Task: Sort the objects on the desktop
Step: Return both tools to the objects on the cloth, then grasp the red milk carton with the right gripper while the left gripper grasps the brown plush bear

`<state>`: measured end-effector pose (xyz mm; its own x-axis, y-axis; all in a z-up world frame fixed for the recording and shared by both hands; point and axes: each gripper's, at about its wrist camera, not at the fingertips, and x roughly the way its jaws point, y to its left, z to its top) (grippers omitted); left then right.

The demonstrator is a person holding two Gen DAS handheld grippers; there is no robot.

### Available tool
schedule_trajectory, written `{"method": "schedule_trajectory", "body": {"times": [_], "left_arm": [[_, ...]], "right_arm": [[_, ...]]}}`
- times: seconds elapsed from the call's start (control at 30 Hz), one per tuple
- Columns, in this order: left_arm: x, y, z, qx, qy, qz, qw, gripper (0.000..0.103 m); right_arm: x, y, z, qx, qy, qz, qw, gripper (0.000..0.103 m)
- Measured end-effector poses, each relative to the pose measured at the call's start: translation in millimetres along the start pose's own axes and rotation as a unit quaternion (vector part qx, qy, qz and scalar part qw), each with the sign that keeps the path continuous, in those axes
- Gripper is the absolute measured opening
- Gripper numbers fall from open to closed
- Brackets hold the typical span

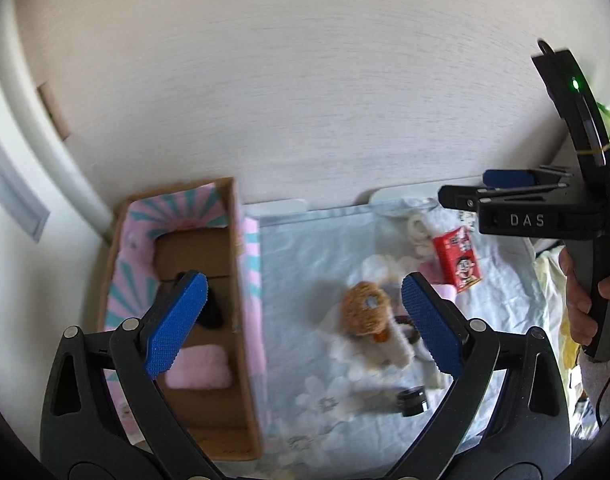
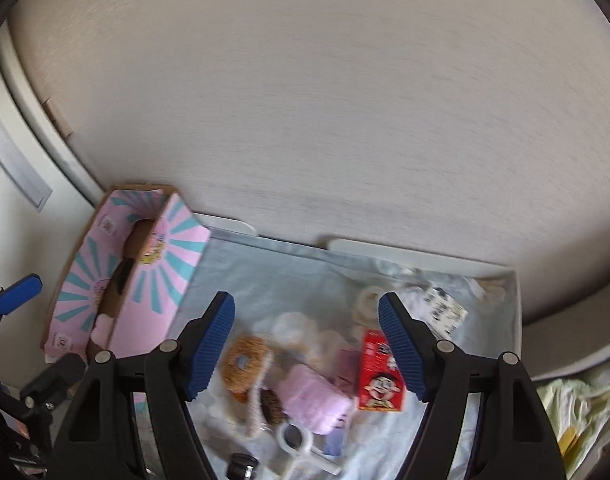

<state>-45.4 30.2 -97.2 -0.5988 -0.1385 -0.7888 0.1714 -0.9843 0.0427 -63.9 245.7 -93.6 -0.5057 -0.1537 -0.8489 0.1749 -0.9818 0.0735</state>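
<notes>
Currently both the left gripper [image 1: 303, 322] and right gripper [image 2: 305, 346] hover with fingers wide apart and empty over the clutter [image 2: 297, 384] on the worktop beside the sorting box [image 1: 233, 280], where crowding risks snagging neighbouring items.

Red carton [image 2: 380, 376] flat on cloth; pink-lined box [image 1: 185, 280] left

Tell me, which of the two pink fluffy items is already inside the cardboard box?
The pink fluffy pad beside the black item in the cardboard box. The other pink fluffy roll lies on the blue cloth among the pile.
</notes>
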Motion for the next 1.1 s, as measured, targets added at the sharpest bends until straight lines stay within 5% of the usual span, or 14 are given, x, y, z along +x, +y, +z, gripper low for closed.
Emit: {"method": "schedule_trajectory", "body": {"times": [0.37,0.87,1.1], "left_arm": [[43,-39,8,0.005,0.037,-0.015,0.9992,0.098],[148,-62,-40,-0.01,0.14,0.003,0.99,0.098],[171,-59,-56,-0.026,0.156,0.011,0.9873,0.098]], "right_arm": [[16,-52,-35,0.037,0.03,-0.031,0.998,0.071],[87,-69,-80,0.071,0.093,-0.019,0.993,0.071],[103,-72,-91,0.074,0.102,-0.021,0.992,0.071]]}}
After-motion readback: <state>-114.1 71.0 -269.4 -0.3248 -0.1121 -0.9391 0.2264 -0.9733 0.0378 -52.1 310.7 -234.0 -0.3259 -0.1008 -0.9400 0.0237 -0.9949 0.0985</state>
